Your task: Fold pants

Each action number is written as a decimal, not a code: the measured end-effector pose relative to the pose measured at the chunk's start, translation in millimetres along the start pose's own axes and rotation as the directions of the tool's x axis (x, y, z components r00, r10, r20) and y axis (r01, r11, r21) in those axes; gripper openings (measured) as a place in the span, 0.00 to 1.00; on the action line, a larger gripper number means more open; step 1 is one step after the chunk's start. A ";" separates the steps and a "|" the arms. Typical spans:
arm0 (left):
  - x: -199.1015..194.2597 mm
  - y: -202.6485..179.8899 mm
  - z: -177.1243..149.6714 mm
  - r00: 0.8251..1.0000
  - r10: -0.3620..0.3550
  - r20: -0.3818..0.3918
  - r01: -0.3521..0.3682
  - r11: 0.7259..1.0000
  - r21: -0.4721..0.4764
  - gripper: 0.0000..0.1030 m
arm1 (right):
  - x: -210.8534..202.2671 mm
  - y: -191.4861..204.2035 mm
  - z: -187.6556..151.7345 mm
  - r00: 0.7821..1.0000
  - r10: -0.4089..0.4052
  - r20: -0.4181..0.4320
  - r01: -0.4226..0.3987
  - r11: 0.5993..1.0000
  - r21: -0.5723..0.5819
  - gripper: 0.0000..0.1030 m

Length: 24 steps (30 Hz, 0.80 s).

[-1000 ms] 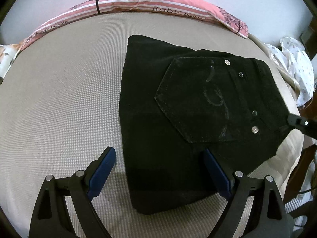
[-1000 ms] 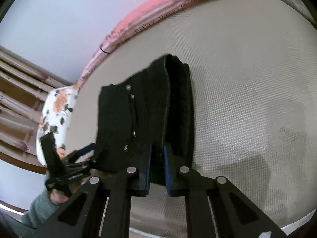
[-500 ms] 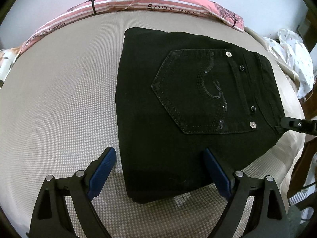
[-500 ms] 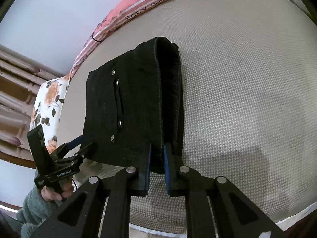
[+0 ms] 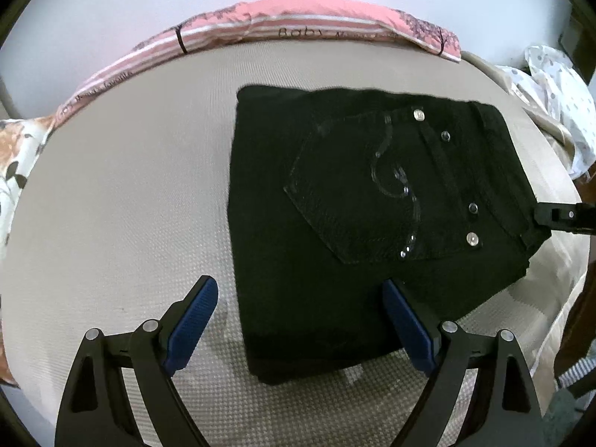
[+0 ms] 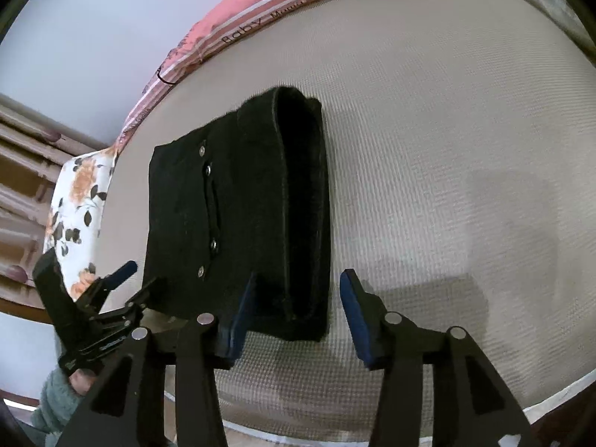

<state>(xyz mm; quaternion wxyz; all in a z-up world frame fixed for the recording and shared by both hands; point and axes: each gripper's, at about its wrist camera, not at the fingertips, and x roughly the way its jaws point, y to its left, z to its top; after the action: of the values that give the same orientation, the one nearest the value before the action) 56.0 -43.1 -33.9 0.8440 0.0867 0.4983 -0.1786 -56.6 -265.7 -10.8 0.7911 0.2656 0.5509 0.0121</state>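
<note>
The black denim pants point(image 5: 372, 223) lie folded into a compact rectangular stack, centre-right of the left wrist frame and centre-left of the right wrist frame, on the beige textured mattress point(image 5: 111, 223). The back pocket with 4 silver studs faces up; stacked layers show at the near edge in the right wrist view. Judgement: folding appears essentially complete, with only withdrawal or a minor squaring of edges left.

The left gripper point(image 5: 301, 320) sits at the bottom of its frame, its blue-padded fingers point(image 5: 193, 320) spread wide and holding nothing; the right-hand pad overlaps the stack's near edge. The right gripper point(image 6: 296, 311) is parted around the stack's near corner, gripping nothing.

A pink striped pillow point(image 5: 298, 18) runs along the upper edge; a floral cushion point(image 6: 78, 201) sits at left.
</note>
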 end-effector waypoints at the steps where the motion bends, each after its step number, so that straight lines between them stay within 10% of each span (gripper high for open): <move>1: -1.7 0.8 1.3 1.000 0.005 0.009 -0.005 1.000 -0.002 0.87 | -0.4 -0.2 2.2 1.000 0.000 0.000 0.000 1.000 0.000 0.45; 11: -7.2 39.3 13.6 0.993 -0.103 0.064 0.110 0.986 -0.122 0.87 | 8.5 -3.5 26.2 0.998 0.056 -0.002 -0.056 0.998 -0.017 0.51; 24: 47.1 88.8 25.1 0.940 -0.337 -0.049 0.299 0.886 -0.354 0.87 | 28.5 -30.3 30.9 0.978 0.205 -0.042 -0.204 0.979 0.024 0.61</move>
<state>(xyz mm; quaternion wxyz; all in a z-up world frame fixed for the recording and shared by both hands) 131.4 20.4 -65.6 0.7770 -0.1341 0.5742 -0.2205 -26.5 -295.3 -40.8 0.7707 0.3282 0.5380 0.0938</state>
